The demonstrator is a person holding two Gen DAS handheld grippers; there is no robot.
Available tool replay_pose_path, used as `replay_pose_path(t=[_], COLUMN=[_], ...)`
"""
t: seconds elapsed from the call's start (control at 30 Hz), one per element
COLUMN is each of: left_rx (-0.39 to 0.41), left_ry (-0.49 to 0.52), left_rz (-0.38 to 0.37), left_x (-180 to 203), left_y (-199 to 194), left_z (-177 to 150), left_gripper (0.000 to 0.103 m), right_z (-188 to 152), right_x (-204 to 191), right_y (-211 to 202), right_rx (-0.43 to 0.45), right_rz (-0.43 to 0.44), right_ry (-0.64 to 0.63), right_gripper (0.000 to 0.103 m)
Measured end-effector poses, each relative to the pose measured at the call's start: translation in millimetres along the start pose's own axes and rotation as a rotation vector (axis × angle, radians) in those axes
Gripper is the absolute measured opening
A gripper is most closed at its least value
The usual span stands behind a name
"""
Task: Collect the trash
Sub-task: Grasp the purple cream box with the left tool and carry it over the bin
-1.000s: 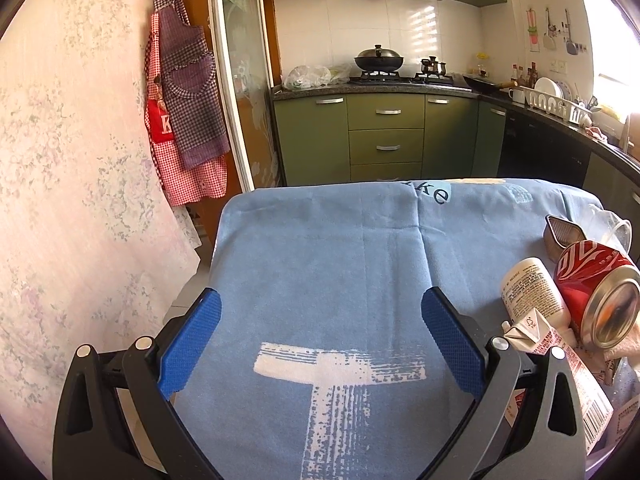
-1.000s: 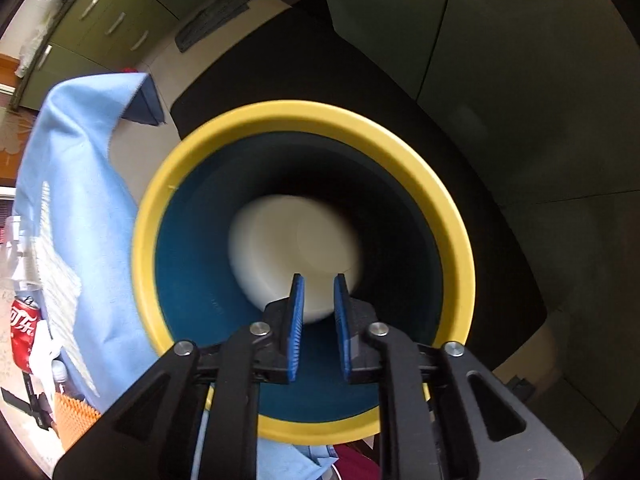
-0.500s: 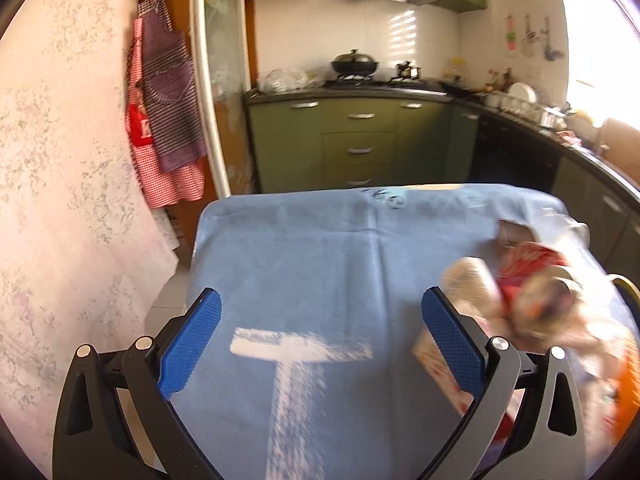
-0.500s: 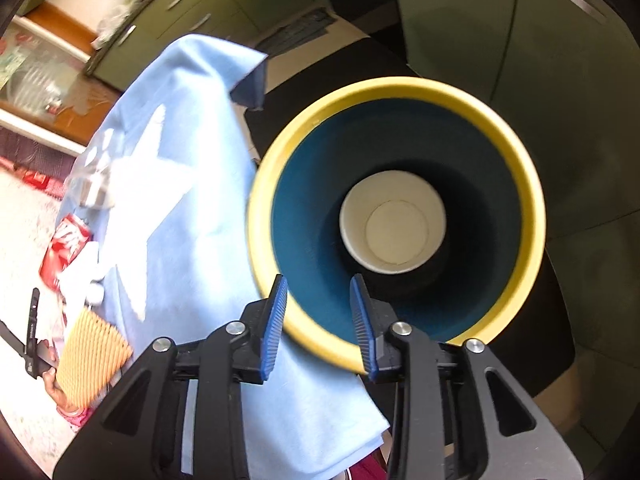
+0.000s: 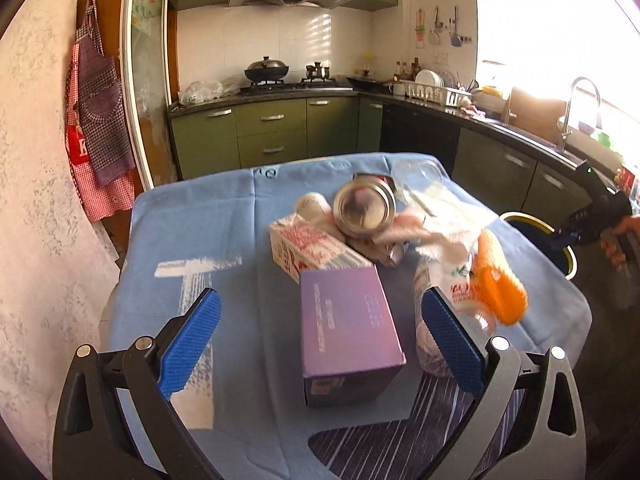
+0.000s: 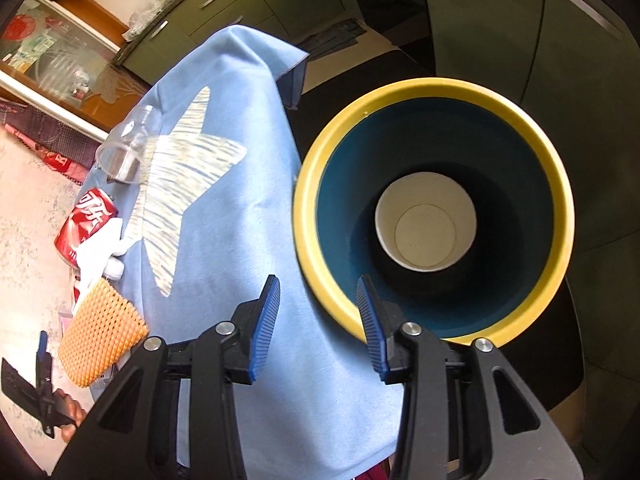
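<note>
With the paper cup [image 6: 426, 222] lying at the bottom of the yellow-rimmed bin [image 6: 434, 88], right claw [image 6: 318, 320] empty, jaws just parting above it. Left claw [image 5: 320, 344] wide apart, framing the purple box [image 5: 348, 320] near on the tabletop [image 5: 208, 216]. Next: close on it. Beyond, milk carton [image 5: 308, 248], dented can [image 5: 364, 204].

Motion blur smears the orange net sleeve [image 5: 498, 284] and can [image 5: 365, 207].

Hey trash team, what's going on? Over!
Left gripper open, empty, over purple box. Right gripper empty, fingers just been opening, above bin. Paper cup in bin. Can, carton on table. Nothing blocking.
</note>
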State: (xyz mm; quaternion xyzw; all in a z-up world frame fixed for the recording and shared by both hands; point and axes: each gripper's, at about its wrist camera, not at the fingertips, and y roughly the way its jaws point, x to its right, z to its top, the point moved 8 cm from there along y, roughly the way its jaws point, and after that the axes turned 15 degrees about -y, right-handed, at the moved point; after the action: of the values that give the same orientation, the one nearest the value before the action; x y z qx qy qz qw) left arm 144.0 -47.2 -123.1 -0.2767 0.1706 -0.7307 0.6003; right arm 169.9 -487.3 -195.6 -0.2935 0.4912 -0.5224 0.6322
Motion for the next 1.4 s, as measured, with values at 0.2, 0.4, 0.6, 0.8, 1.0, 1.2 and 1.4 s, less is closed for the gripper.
replay_pose_path(t=[0.2,0.4,0.6,0.8,1.0,1.2,1.4], left_rx=[-0.111,-0.180,-0.197,-0.168,-0.096,-0.129,-0.275], left_ry=[-0.024,-0.025,-0.028,-0.014,0.018,0.144,0.328], left_rz=[0.018,0.049,0.025,0.013,-0.013,-0.160,-0.390], left_x=[-9,-15,-13,-15,-4,64,192], left_y=[38,64,68,50,11,10,35], left_z=[-22,-35,-43,-36,1,39,57], left_gripper=[0.099,0.083,0.054,0.053,0.054,0.054,0.054], right_z=[-5,-9,-9,-12,-18,-34,-59], right_x=[-6,-4,-6,-7,-1,21,52], right_y=[-3,3,12,12,-3,-36,-68], right_rx=[0.008,0.004,-0.004,0.007,0.055,0.156,0.239], right_rz=[0.011,0.028,0.044,0.054,0.060,-0.003,-0.041], right_ry=[-0.013,-0.004,-0.008,-0.011,0.006,0.040,0.097], right_gripper=[0.040,0.042,0.042,0.042,0.042,0.043,0.045])
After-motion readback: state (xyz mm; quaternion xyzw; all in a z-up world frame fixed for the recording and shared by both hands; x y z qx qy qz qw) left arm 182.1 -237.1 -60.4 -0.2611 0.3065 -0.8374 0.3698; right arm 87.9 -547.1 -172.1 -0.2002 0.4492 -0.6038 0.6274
